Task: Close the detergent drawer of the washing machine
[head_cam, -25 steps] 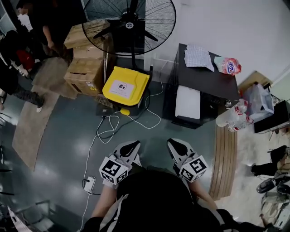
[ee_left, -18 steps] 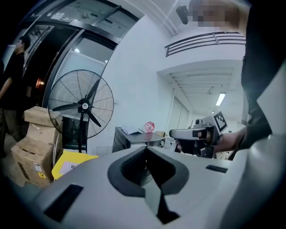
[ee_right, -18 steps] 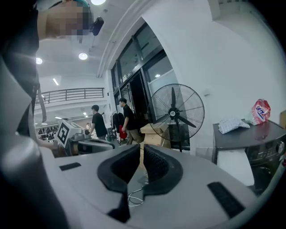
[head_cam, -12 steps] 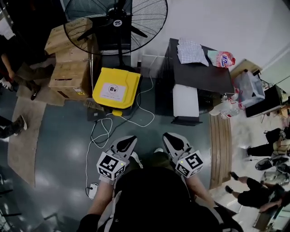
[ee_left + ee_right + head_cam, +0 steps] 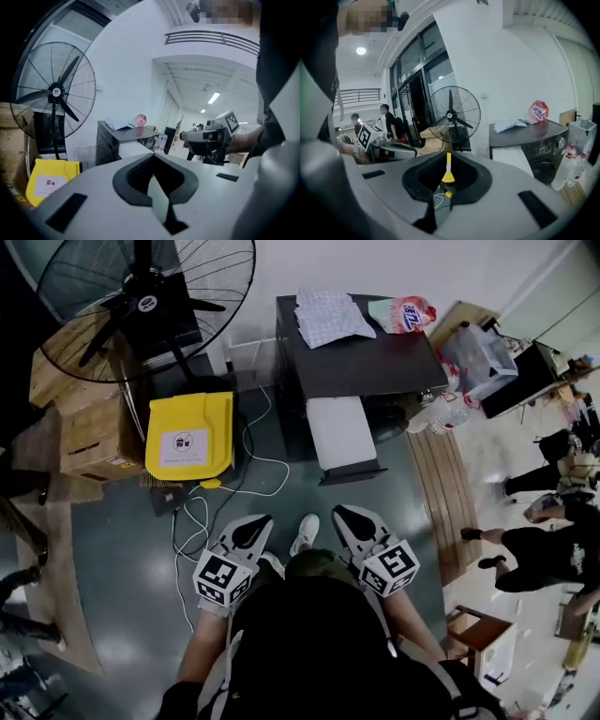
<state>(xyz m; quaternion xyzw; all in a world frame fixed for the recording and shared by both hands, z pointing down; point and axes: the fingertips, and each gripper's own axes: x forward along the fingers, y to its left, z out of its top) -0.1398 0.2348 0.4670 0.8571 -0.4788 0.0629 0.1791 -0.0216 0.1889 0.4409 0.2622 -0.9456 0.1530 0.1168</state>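
The washing machine (image 5: 361,371) is a dark grey box against the white wall. Its white detergent drawer (image 5: 341,433) sticks out of the front toward me. A checked cloth (image 5: 327,315) and a detergent bag (image 5: 403,312) lie on its top. My left gripper (image 5: 251,524) and right gripper (image 5: 347,517) hover side by side above the floor, short of the drawer, both shut and empty. In the left gripper view the machine (image 5: 123,137) stands ahead of the shut left gripper (image 5: 152,158). The right gripper view shows the drawer (image 5: 511,158) to the right of the shut right gripper (image 5: 448,157).
A large floor fan (image 5: 141,296) stands left of the machine, with a yellow box (image 5: 187,437), cardboard boxes (image 5: 89,432) and white cables (image 5: 211,507) on the floor. Plastic bottles (image 5: 441,409) and wooden planks (image 5: 450,493) sit at the right. A person (image 5: 539,549) walks at the far right.
The view has swung toward the washing machine, which now lies straight ahead and closer. Both grippers have advanced toward it, still shut. The people at the left have left the view.
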